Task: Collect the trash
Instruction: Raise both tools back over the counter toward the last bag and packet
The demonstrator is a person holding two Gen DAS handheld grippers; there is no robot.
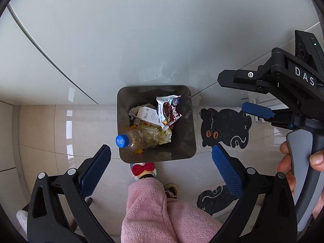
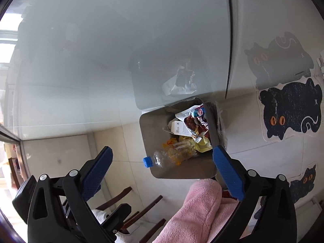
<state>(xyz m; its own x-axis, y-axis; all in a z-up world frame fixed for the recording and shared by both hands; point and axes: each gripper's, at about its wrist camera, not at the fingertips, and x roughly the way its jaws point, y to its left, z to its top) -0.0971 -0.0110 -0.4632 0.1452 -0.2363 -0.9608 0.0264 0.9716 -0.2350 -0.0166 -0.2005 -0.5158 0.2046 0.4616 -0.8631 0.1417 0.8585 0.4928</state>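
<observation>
A dark square trash bin (image 1: 188,141) stands on the tiled floor below the glass table edge. It holds a clear plastic bottle with a blue cap (image 1: 137,139), a red and white snack wrapper (image 1: 170,111), a white paper carton (image 1: 148,116) and crumpled yellow scraps (image 1: 165,134). My left gripper (image 1: 161,170) is open and empty, hovering above the bin's near rim. My right gripper (image 2: 162,172) is open and empty, also above the bin (image 2: 154,129); it shows at the right of the left wrist view (image 1: 257,109). The bottle (image 2: 172,156) and wrapper (image 2: 194,121) show in the right wrist view.
A frosted glass tabletop (image 1: 141,30) fills the upper half of both views. Black cat-shaped floor mats (image 1: 224,127) lie right of the bin. The person's pink-trousered leg (image 1: 158,208) and a slipper with a red bow (image 1: 144,168) stand just below the bin. Dark wooden chair parts (image 2: 137,208) are lower left.
</observation>
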